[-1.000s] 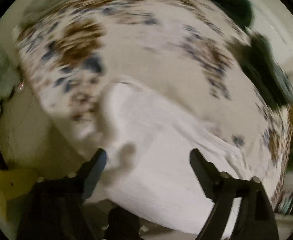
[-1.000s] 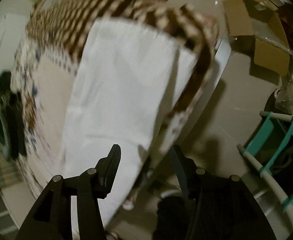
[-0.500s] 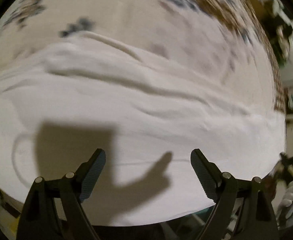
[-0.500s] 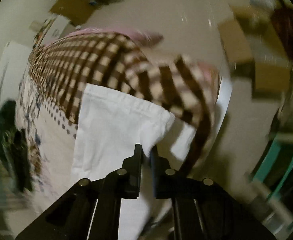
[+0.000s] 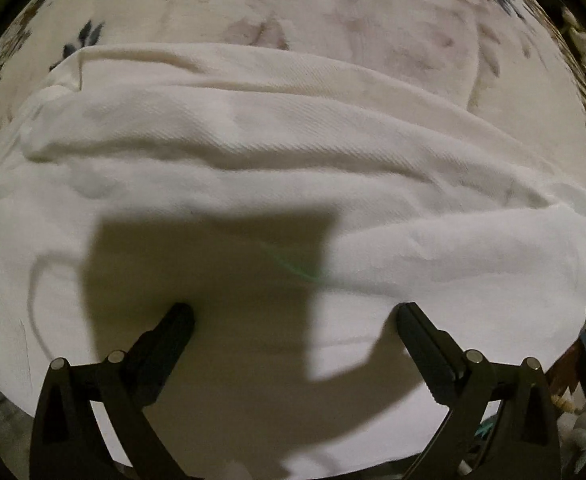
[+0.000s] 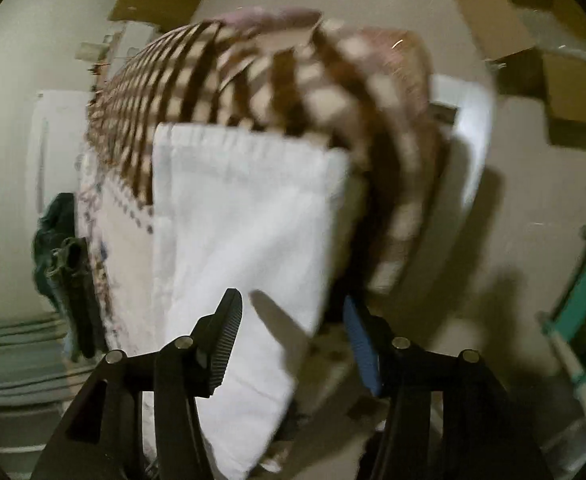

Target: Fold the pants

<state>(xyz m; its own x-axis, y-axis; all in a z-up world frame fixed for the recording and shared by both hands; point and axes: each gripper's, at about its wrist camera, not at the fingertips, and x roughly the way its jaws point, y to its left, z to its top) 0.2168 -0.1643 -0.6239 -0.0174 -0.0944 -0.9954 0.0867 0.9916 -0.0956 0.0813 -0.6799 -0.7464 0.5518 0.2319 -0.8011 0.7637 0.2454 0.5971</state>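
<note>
White pants [image 5: 293, 168] lie folded lengthwise across the patterned bedspread [image 5: 333, 20], both your claws, left [image 5: 293, 320] and right [image 6: 291, 308], spread apart and empty. Next, judge which end to grab and fold across.

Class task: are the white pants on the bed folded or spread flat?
Folded, at least partly: the white cotton pants show stacked layers with a rolled fold edge, and form a narrow strip in the right wrist view. Fold count: cannot tell.

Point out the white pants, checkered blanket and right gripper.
white pants [image 6: 249, 216]: right wrist view, middle of the flat panel.
checkered blanket [image 6: 221, 80]: right wrist view, brown check above the pants.
right gripper [image 6: 293, 340]: right wrist view, between the open fingertips.
</note>
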